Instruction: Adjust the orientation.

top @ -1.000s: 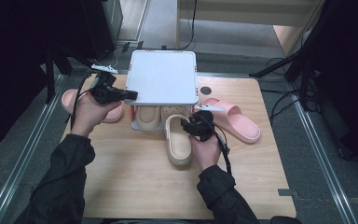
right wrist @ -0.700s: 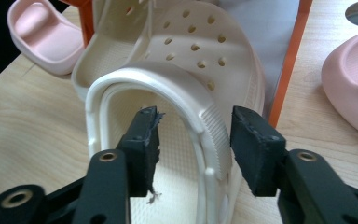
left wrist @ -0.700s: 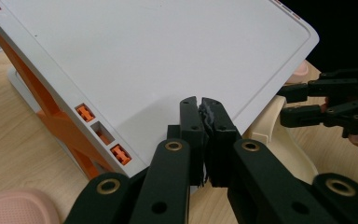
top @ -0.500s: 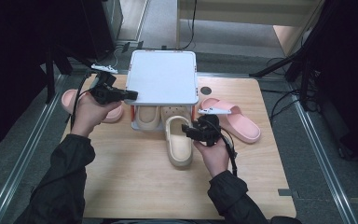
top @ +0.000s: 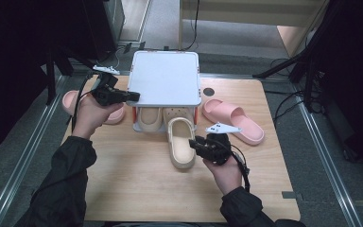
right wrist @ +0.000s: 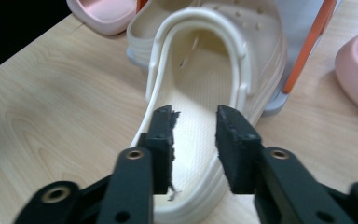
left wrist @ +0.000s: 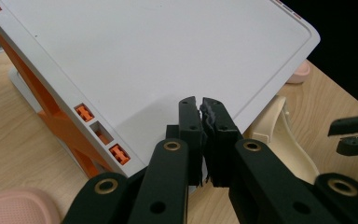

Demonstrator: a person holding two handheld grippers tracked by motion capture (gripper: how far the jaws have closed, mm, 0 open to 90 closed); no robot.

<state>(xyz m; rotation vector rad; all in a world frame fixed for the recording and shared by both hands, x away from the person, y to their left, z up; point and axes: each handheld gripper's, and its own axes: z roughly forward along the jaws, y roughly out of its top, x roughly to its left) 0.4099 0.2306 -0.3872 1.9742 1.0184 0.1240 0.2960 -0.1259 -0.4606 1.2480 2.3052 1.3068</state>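
Note:
A cream clog (top: 180,144) lies on the wooden table (top: 137,189), its toe under a white rack (top: 165,78) with orange legs. Its pair (top: 149,118) sits fully under the rack. My right gripper (top: 194,143) hovers at the clog's heel. In the right gripper view its jaws (right wrist: 195,116) stand apart over the heel of the clog (right wrist: 200,79), touching nothing; they have just been closing. My left gripper (top: 133,97) rests on the rack's left edge, and its jaws (left wrist: 200,105) are shut together over the white rack top (left wrist: 168,46).
One pink slipper (top: 68,100) lies left of the rack, partly under my left hand. Another pink slipper (top: 236,120) lies right of the rack, close behind my right gripper. Bare wood stretches across the table's near half. A dark round hole (top: 209,91) marks the tabletop behind the right slipper.
My right gripper has drawn back from beside the rack toward the person, along the clog to its heel. The left hand and the clog have kept still.

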